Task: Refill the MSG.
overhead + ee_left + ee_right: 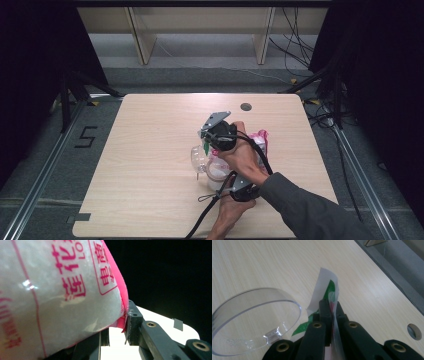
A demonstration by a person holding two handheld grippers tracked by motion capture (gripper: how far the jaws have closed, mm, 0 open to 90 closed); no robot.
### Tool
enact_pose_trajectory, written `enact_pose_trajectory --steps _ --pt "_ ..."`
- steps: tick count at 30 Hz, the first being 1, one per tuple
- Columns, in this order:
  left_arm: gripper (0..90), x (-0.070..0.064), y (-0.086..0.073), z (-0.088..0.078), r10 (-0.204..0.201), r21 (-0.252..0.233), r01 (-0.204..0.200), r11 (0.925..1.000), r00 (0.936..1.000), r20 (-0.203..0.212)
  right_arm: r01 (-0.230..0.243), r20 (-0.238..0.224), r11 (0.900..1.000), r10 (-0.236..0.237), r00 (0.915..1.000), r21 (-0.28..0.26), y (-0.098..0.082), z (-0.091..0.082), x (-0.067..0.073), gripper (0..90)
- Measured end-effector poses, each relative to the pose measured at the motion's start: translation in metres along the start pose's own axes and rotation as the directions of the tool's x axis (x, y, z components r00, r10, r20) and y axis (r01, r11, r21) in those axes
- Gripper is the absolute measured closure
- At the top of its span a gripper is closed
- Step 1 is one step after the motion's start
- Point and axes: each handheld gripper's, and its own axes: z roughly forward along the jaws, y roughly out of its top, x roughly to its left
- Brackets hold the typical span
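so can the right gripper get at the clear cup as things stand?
Probably not yet: the right gripper is shut on the bag's torn edge, so its fingers are occupied. The clear cup sits right beside it with nothing between; it would need to let go first.

Black hand-held gripper [329,307], brass screws, grey sleeve [310,210]
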Motion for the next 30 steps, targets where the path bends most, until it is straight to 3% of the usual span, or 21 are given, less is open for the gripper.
enact_pose_trajectory --steps 2,3,4,5,6,7,8,9,10,12,13,14,16,21,27,30 --pt "76.8 0.002 0.000 0.001 0.009 -0.001 -0.009 1.0000 1.0000 0.002 -0.018 -0.030 1.000 0.018 0.9994 -0.005 0.001 -0.003 0.001 90.0" --pt "76.8 0.001 0.000 -0.001 0.003 0.007 -0.003 1.0000 0.9999 -0.015 0.000 -0.007 1.000 0.000 1.0000 -0.028 0.002 -0.004 0.000 90.0" --pt "76.8 0.002 0.001 -0.001 0.019 0.018 -0.019 0.9997 0.9995 -0.025 0.004 -0.019 1.000 -0.004 0.9998 -0.017 0.003 -0.005 0.000 90.0" --pt "76.8 0.004 0.002 -0.004 0.047 0.050 -0.048 0.9976 0.9988 0.012 0.005 -0.004 1.000 -0.005 1.0000 -0.019 0.002 -0.004 0.001 90.0" --pt "76.9 0.005 0.002 -0.004 0.051 0.047 -0.052 0.9975 0.9986 0.010 0.033 0.001 0.999 -0.033 0.9995 0.006 0.002 -0.003 0.000 90.0" --pt "76.9 0.006 0.001 -0.003 0.060 0.057 -0.061 0.9965 0.9981 0.015 0.025 0.009 1.000 -0.025 0.9996 0.000 0.001 -0.001 0.002 90.0" --pt "76.9 0.001 -0.001 0.000 -0.011 0.016 0.011 0.9998 0.9998 0.017 0.027 -0.005 1.000 -0.027 0.9996 0.013 0.002 -0.003 0.000 90.0" --pt "77.0 0.002 0.000 0.000 0.005 0.020 -0.005 0.9998 0.9995 -0.032 0.012 -0.008 1.000 -0.012 0.9999 0.002 0.003 -0.004 0.000 90.0" --pt "77.0 0.003 0.000 0.000 0.016 0.027 -0.015 0.9995 0.9993 -0.034 -0.001 -0.002 1.000 0.001 1.0000 -0.019 0.002 -0.004 0.001 90.0" --pt "77.0 0.002 0.000 0.000 0.015 0.024 -0.015 0.9996 0.9996 -0.025 0.012 -0.007 1.000 -0.012 0.9999 -0.003 0.002 -0.004 0.001 90.0" --pt "77.0 0.006 0.000 0.002 0.050 0.030 -0.050 0.9983 0.9986 0.019 0.009 -0.009 1.000 -0.009 0.9999 -0.007 0.002 -0.004 0.001 90.0" --pt "77.1 0.008 0.000 0.003 0.052 0.035 -0.053 0.9980 0.9983 0.026 0.009 -0.007 1.000 -0.010 0.9999 -0.018 0.002 -0.005 0.000 90.0" --pt "77.1 0.002 -0.001 0.000 0.015 0.030 -0.014 0.9995 0.9991 -0.040 -0.001 -0.002 1.000 0.001 1.0000 -0.019 0.002 -0.006 0.000 90.0" --pt "77.1 0.001 -0.001 0.001 0.019 0.033 -0.018 0.9993 0.9989 -0.042 0.021 0.013 1.000 -0.020 0.9997 -0.016 0.001 -0.006 -0.002 90.0" --pt "77.0 0.000 -0.001 0.002 0.016 0.029 -0.016 0.9995 0.9994 -0.031 0.003 0.017 1.000 -0.003 0.9999 -0.002 0.000 -0.001 -0.009 90.0" --pt "77.0 -0.001 -0.001 0.002 0.018 0.030 -0.017 0.9994 0.9994 -0.031 0.013 0.013 1.000 -0.013 0.9998 0.026 -0.001 0.001 -0.007 90.0"
